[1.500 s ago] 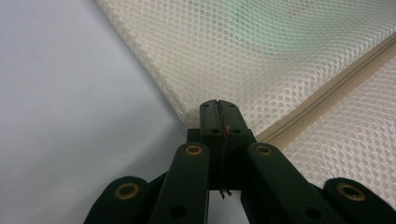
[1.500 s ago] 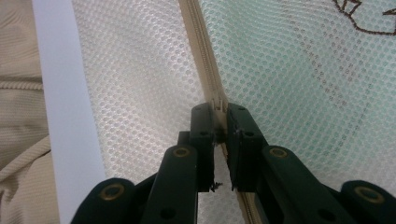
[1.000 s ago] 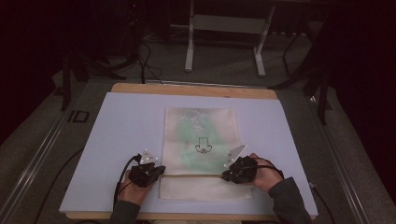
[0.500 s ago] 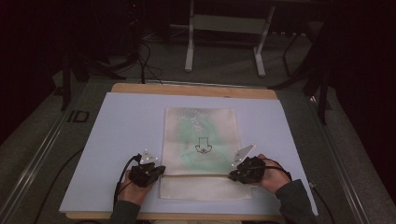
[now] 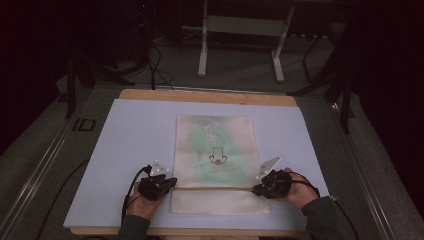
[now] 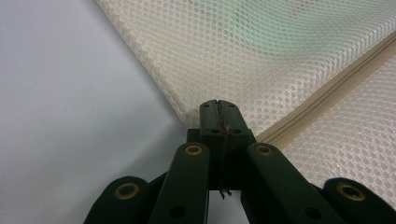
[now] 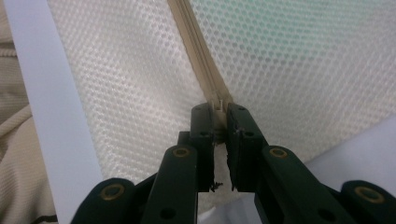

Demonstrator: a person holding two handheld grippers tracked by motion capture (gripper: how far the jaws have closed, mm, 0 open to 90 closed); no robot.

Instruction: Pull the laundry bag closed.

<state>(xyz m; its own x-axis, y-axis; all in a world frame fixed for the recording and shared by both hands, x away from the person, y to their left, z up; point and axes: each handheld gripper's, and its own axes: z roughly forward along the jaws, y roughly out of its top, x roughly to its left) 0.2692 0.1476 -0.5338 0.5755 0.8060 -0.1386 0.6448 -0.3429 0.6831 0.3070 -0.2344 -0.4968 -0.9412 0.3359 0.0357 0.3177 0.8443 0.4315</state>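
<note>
I hold the mesh bag (image 5: 215, 155) with left tongs (image 6: 218, 108) clamped on its edge, right tongs (image 7: 218, 109) nipping the zipper (image 7: 198, 51); next, presumably, a steady pull.

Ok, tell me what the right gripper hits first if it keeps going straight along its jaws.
Nothing to travel to: the right gripper already has its jaws closed on the zipper strip of the mesh bag. Pushed on, it would likely run along that zipper toward the left gripper.
</note>
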